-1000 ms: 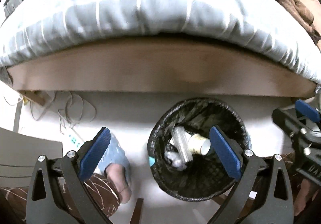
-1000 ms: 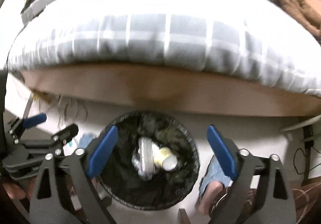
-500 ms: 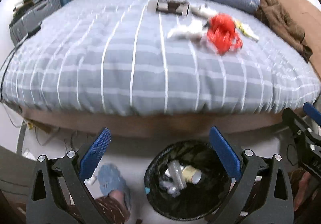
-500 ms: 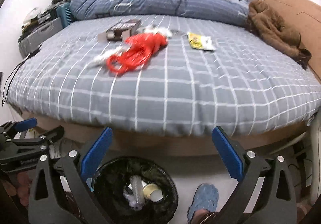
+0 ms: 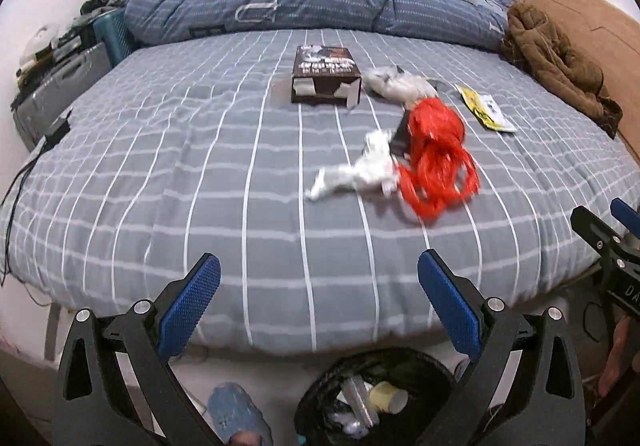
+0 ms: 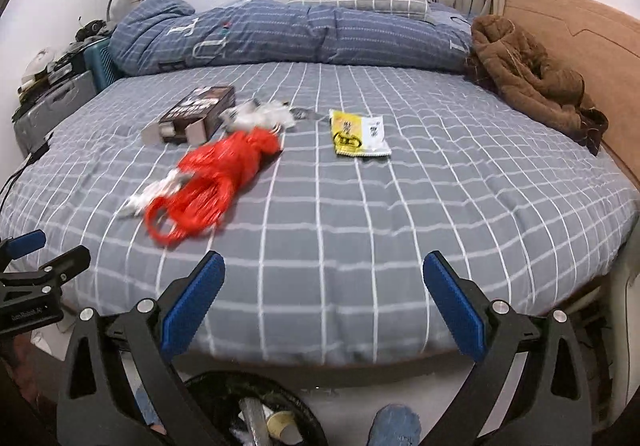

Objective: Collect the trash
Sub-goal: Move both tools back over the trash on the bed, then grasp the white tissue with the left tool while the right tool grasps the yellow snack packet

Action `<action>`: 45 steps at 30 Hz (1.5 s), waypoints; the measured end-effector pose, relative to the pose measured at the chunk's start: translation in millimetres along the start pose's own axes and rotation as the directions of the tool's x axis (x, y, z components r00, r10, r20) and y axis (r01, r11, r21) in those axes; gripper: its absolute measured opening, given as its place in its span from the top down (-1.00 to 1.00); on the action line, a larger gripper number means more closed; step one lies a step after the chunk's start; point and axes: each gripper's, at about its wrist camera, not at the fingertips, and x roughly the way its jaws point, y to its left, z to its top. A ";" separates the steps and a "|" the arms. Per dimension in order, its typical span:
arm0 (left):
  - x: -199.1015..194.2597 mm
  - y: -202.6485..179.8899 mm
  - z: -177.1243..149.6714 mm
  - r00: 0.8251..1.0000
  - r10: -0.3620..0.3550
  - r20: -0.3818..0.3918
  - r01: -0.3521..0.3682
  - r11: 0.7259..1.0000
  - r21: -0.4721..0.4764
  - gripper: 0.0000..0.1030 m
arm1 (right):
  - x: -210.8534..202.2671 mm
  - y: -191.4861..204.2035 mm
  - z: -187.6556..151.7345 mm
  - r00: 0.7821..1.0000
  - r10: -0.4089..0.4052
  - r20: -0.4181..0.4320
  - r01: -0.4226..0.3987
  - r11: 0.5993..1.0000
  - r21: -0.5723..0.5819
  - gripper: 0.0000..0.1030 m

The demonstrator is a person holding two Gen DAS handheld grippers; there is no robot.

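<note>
Nearest of all, on the floor at the foot of the bed, stood the black-lined trash bin (image 5: 376, 402), already holding a paper cup (image 5: 388, 397) and a crumpled clear bottle (image 5: 357, 402). Above it the left gripper (image 5: 316, 304) had its blue pads spread wide with nothing between them, and the right gripper (image 6: 322, 302) stood at its widest, likewise empty; its jaws had been opening just now. This read as the gap between two pickups: one load dropped, both tools facing the grey checked bedspread (image 5: 200, 174) to find the next piece.

Closest on the bed, right of centre in the left wrist view, lay a red plastic bag (image 5: 436, 162) with its handles splayed toward the near edge, touching a crumpled white wrapper (image 5: 360, 170) on its left (blur hid whether they overlapped). Farther back sat a dark cardboard box (image 5: 326, 74) with its end flaps open, crumpled whitish plastic (image 5: 394, 82) just beside it to the right, and a flat yellow-and-white packet (image 6: 358, 132) lying apart, farther right.

The next move probably called for reaching forward over the mattress edge to the red bag, the nearest piece, and closing on a bunched part of it, since thin film would slip from a shallow pinch
</note>
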 end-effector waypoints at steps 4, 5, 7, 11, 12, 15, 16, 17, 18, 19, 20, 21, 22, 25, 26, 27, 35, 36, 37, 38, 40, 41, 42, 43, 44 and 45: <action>17.9 3.5 19.4 1.000 -0.009 -0.004 0.009 1.000 -0.013 -0.88 | 21.0 -6.2 15.8 1.000 -0.006 -0.006 0.006 1.000 0.008 -0.85; 23.3 4.6 25.2 1.000 -0.008 -0.006 0.008 1.000 -0.017 -0.87 | 25.8 -6.7 19.1 1.000 -0.008 -0.006 0.008 1.000 0.007 -0.85; 30.5 4.1 34.7 1.000 -0.007 -0.003 0.007 1.000 -0.010 -0.87 | 35.7 -6.9 27.8 1.000 -0.009 -0.005 0.009 1.000 0.001 -0.85; 47.1 0.8 54.6 1.000 -0.010 -0.005 0.010 1.000 0.012 -0.86 | 57.6 -7.5 46.2 1.000 -0.018 0.002 0.018 1.000 -0.013 -0.85; 52.0 0.1 58.5 1.000 -0.019 -0.011 0.019 1.000 0.014 -0.86 | 63.5 -8.0 50.9 1.000 -0.027 0.004 0.027 0.999 -0.018 -0.85; 63.3 -3.7 65.1 0.999 -0.034 -0.026 0.035 0.999 0.034 -0.86 | 80.6 -10.4 64.1 0.999 -0.040 0.005 0.040 0.999 -0.028 -0.85; 67.7 -5.5 67.3 0.999 -0.035 -0.030 0.036 0.998 0.044 -0.85 | 89.3 -12.4 70.3 0.999 -0.048 0.003 0.048 0.998 -0.032 -0.85; 73.6 -7.2 69.6 0.999 -0.034 -0.039 0.036 0.998 0.051 -0.84 | 95.4 -14.2 74.7 0.998 -0.055 0.001 0.055 0.998 -0.032 -0.85; 78.0 -8.0 71.0 0.998 -0.039 -0.048 0.041 0.998 0.050 -0.82 | 102.3 -16.7 79.2 0.998 -0.058 -0.003 0.058 0.998 -0.030 -0.85; 84.4 -8.4 73.0 0.997 -0.054 -0.063 0.057 0.997 0.043 -0.81 | 110.9 -20.0 84.3 0.998 -0.064 -0.011 0.063 0.998 -0.029 -0.85; 87.4 -9.1 73.7 0.996 -0.059 -0.070 0.062 0.997 0.043 -0.79 | 120.1 -22.7 89.6 0.997 -0.073 -0.021 0.073 0.997 -0.027 -0.85; 90.4 -10.9 74.3 0.995 -0.063 -0.077 0.067 0.997 0.048 -0.76 | 125.2 -24.5 91.9 0.996 -0.079 -0.028 0.079 0.997 -0.026 -0.85; 93.0 -13.6 75.1 0.994 -0.067 -0.082 0.072 0.996 0.058 -0.72 | 134.1 -27.5 97.1 0.996 -0.083 -0.040 0.082 0.996 -0.022 -0.85; 101.0 -20.3 74.7 0.991 -0.084 -0.102 0.092 0.993 0.079 -0.57 | 153.7 -35.3 109.0 0.994 -0.089 -0.059 0.089 0.996 -0.010 -0.85; 104.4 -22.5 74.4 0.990 -0.090 -0.112 0.100 0.991 0.086 -0.53 | 159.0 -37.6 112.3 0.994 -0.086 -0.064 0.086 0.996 -0.003 -0.85; 107.1 -23.8 74.5 0.989 -0.091 -0.118 0.102 0.990 0.093 -0.45 | 164.5 -39.7 115.2 0.994 -0.082 -0.072 0.083 0.997 0.002 -0.85; 119.7 -19.0 74.2 0.980 -0.123 -0.157 0.135 0.989 0.064 0.12 | 209.8 -42.0 124.3 0.984 -0.053 -0.170 0.060 0.997 0.038 -0.85; 119.0 -19.2 73.9 0.979 -0.126 -0.158 0.137 0.988 0.067 0.22 | 214.0 -41.6 125.3 0.983 -0.057 -0.177 0.064 0.997 0.034 -0.85; 118.8 -20.3 73.5 0.978 -0.133 -0.161 0.146 0.987 0.070 0.32 | 218.6 -42.3 125.8 0.980 -0.060 -0.189 0.068 0.997 0.036 -0.85; 118.6 -20.9 73.4 0.977 -0.137 -0.165 0.151 0.986 0.072 0.35 | 221.0 -42.4 126.1 0.979 -0.059 -0.194 0.068 0.997 0.040 -0.85; 118.1 -21.5 73.0 0.974 -0.148 -0.170 0.162 0.984 0.069 0.46 | 226.7 -43.5 126.4 0.976 -0.056 -0.208 0.067 0.997 0.047 -0.78; 117.4 -20.9 72.9 0.973 -0.152 -0.171 0.165 0.984 0.065 0.48 | 229.6 -44.9 126.4 0.975 -0.051 -0.218 0.065 0.996 0.054 -0.71; 116.9 -20.1 73.2 0.974 -0.152 -0.171 0.164 0.984 0.063 0.53 | 231.7 -46.1 127.1 0.974 -0.046 -0.223 0.061 0.996 0.061 -0.69; 116.7 -19.2 73.6 0.973 -0.153 -0.171 0.165 0.985 0.059 0.58 | 234.1 -48.8 126.9 0.973 -0.037 -0.228 0.055 0.996 0.074 -0.65; 115.9 -17.5 74.3 0.973 -0.156 -0.170 0.167 0.985 0.051 0.59 | 236.5 -51.5 126.8 0.972 -0.031 -0.234 0.053 0.995 0.085 -0.60; 115.1 -15.8 75.2 0.974 -0.154 -0.168 0.164 0.985 0.048 0.60 | 239.5 -53.9 127.0 0.969 -0.027 -0.245 0.051 0.994 0.094 -0.56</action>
